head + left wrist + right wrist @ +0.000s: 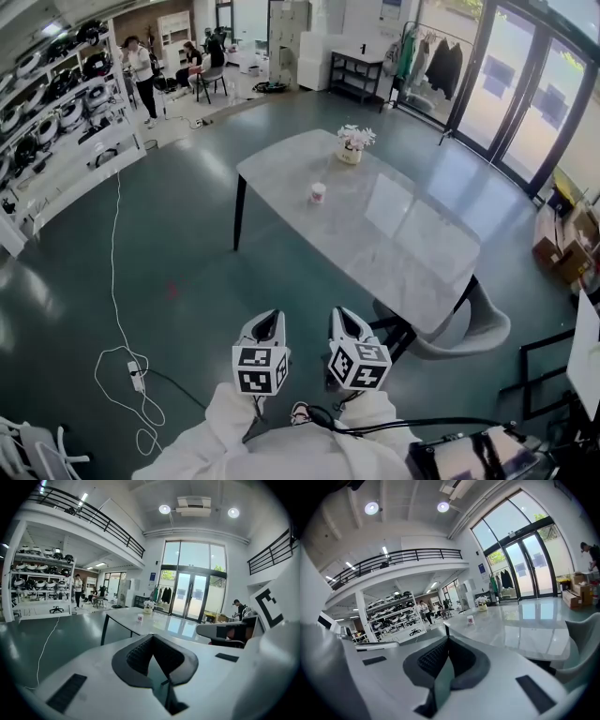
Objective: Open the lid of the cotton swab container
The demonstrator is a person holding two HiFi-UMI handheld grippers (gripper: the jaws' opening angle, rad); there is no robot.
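Observation:
The cotton swab container (318, 192), small, white with a pink band, stands on the grey table (412, 244) toward its far left end. It shows tiny in the left gripper view (140, 618) and the right gripper view (470, 619). My left gripper (269, 325) and right gripper (345, 322) are held side by side close to my body, well short of the table. Both are shut with nothing between the jaws. Their jaw tips meet in the left gripper view (152, 637) and the right gripper view (446, 639).
A flower pot (353, 145) stands at the table's far end. A grey chair (469, 328) is tucked at the near right corner. A white cable and power strip (131, 370) lie on the green floor at left. Shelves (56, 112) line the left wall; people stand far back.

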